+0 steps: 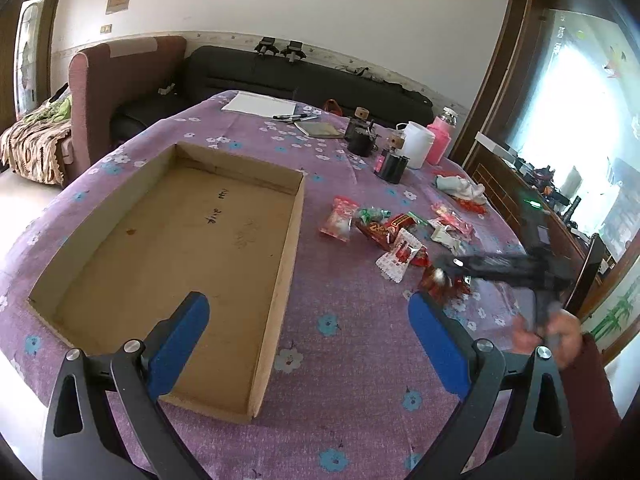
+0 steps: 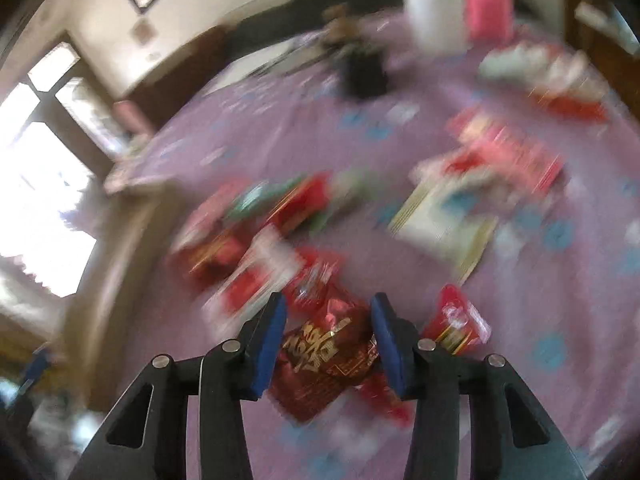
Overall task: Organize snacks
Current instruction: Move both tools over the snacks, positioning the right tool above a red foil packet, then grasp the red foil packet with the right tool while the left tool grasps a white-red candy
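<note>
An empty cardboard tray (image 1: 100, 216) lies on the purple flowered tablecloth. My left gripper (image 1: 308, 312) is open and empty, hovering over the tray's near right wall. Several wrapped snacks (image 1: 384, 232) lie scattered to the right of the tray. My right gripper (image 1: 444, 272) reaches in from the right over a dark red packet (image 1: 436, 284). In the blurred right wrist view the right gripper (image 2: 328, 312) is part open, its blue pads on either side of a dark red snack packet with gold lettering (image 2: 328, 344). Whether the pads touch the packet I cannot tell.
At the table's far side stand a white jar (image 1: 418, 142), a pink bottle (image 1: 440, 140), black cups (image 1: 394, 168), a notebook (image 1: 320, 130), pens and paper (image 1: 260, 104). A crumpled cloth (image 1: 460, 188) lies right. Sofa and armchair stand behind; a cabinet stands right.
</note>
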